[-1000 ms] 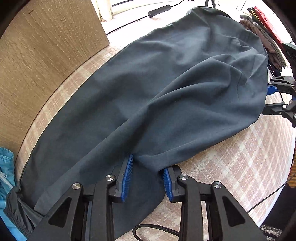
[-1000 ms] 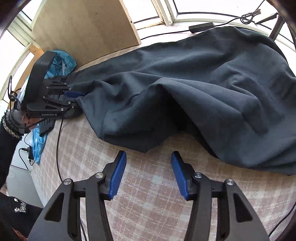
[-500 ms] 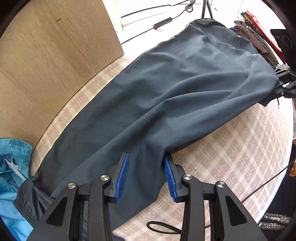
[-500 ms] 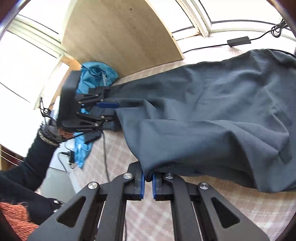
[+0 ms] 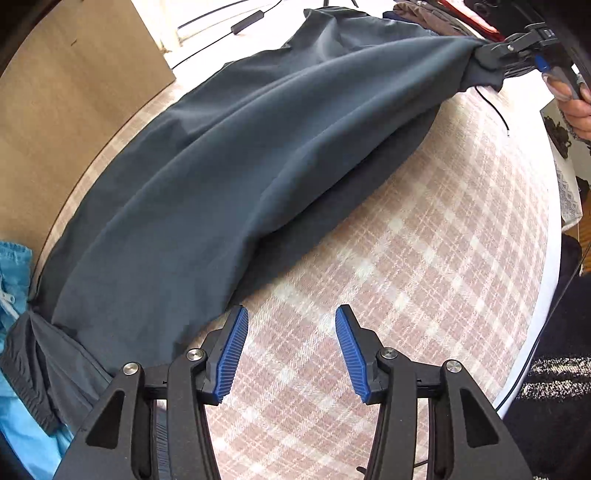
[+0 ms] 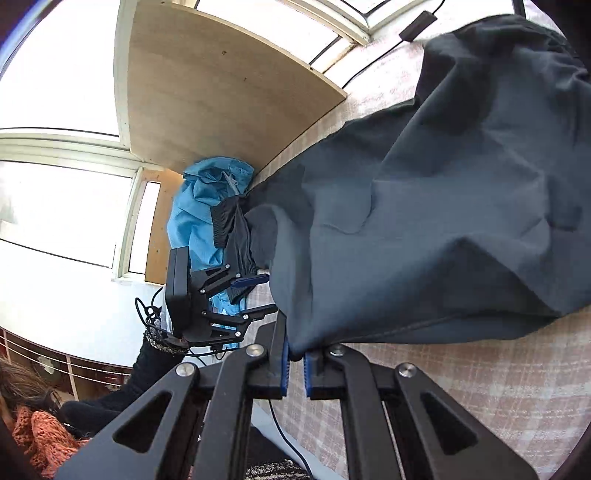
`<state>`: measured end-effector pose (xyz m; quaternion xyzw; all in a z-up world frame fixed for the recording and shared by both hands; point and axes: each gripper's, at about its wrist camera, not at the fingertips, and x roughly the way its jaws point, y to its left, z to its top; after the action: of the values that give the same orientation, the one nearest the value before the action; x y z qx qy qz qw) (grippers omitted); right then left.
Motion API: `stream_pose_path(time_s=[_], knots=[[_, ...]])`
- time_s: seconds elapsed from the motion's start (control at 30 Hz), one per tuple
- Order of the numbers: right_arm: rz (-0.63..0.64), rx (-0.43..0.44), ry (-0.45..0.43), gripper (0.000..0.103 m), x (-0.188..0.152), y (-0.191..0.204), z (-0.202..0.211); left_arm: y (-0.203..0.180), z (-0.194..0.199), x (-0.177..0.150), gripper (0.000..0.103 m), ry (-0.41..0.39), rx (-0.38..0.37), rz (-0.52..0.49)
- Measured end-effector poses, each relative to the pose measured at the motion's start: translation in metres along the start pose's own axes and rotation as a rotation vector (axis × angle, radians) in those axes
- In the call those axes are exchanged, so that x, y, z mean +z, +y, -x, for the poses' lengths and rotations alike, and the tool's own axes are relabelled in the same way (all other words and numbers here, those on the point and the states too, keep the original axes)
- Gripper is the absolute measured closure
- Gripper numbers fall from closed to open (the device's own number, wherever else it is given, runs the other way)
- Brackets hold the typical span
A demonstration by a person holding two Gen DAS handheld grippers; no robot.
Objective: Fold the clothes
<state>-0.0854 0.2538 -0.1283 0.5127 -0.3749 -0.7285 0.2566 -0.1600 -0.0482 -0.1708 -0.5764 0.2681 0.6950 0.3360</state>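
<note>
2 garments lay on the plaid-covered desk (image 5: 424, 258): dark grey trousers (image 5: 229, 177) stretched from lower left to upper right of the left wrist view, and a blue garment (image 6: 195, 206) bunched against a wooden board (image 6: 207, 96) at the left. A pile of clothes (image 5: 436, 11) at the top edge was cut off. The left gripper (image 5: 291, 350) hung released over bare cloth, nothing between its pads. The right gripper (image 6: 294, 369) was clenched on the trousers' edge, lifting it; the fisheye rim hid the far end.
</note>
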Motion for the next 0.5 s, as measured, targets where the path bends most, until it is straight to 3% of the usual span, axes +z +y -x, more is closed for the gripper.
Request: stream_pose_path(time_s=[0.13, 0.33, 0.5], knots=[[-0.058, -0.137, -0.039, 0.098, -0.001, -0.026, 0.036, 0.048, 0.010, -0.045, 0.056, 0.017, 0.039, 0.194], [-0.174, -0.354, -0.047, 0.098, -0.020, -0.080, 0.056, 0.089, 0.037, -0.111, 0.055, 0.006, 0.112, 0.370], [-0.178, -0.418, -0.055, 0.098, -0.018, -0.092, 0.062, 0.064, 0.033, -0.116, 0.053, -0.004, 0.073, 0.292]])
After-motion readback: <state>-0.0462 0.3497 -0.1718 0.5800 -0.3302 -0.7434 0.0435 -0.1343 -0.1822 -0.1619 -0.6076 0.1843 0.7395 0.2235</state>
